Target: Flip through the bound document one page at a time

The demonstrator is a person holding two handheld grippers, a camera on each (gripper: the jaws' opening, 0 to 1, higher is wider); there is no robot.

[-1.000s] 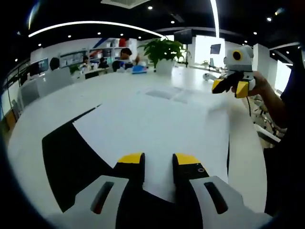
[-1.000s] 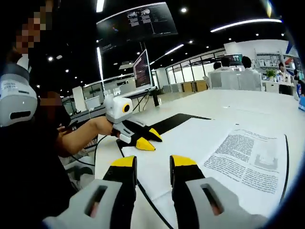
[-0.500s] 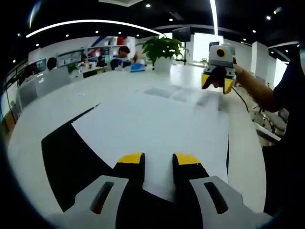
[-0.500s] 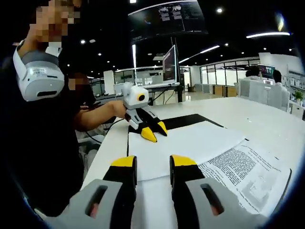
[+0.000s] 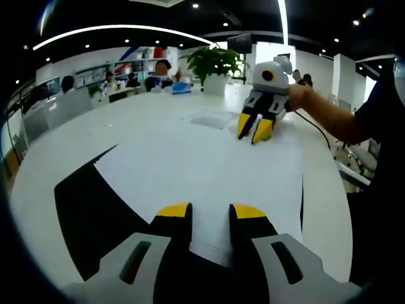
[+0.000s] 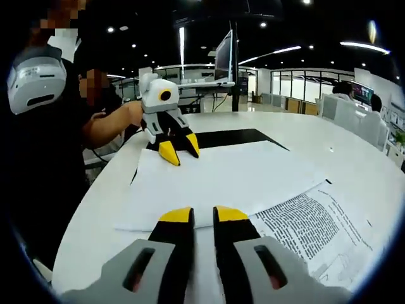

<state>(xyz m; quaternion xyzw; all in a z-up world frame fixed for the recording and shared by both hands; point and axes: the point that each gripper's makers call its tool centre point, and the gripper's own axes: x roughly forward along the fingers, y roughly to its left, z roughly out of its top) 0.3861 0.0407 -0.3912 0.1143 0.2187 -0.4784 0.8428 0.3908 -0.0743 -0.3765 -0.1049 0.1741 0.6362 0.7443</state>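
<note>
**Both hand-held grippers over the open document**

Here the bound document (image 6: 228, 180) lies open on the white bench (image 5: 158, 117), over a black mat (image 5: 95, 215), its blank page turned toward the person and a printed page (image 6: 316, 225) beside it. The left hand-held gripper (image 5: 210, 212) rests low at the blank page's edge, jaws slightly apart, holding nothing. The right hand-held gripper (image 6: 195, 215) hovers above the paper, jaws narrow and empty. A potted plant (image 5: 215, 66) stands at the far end.
</note>
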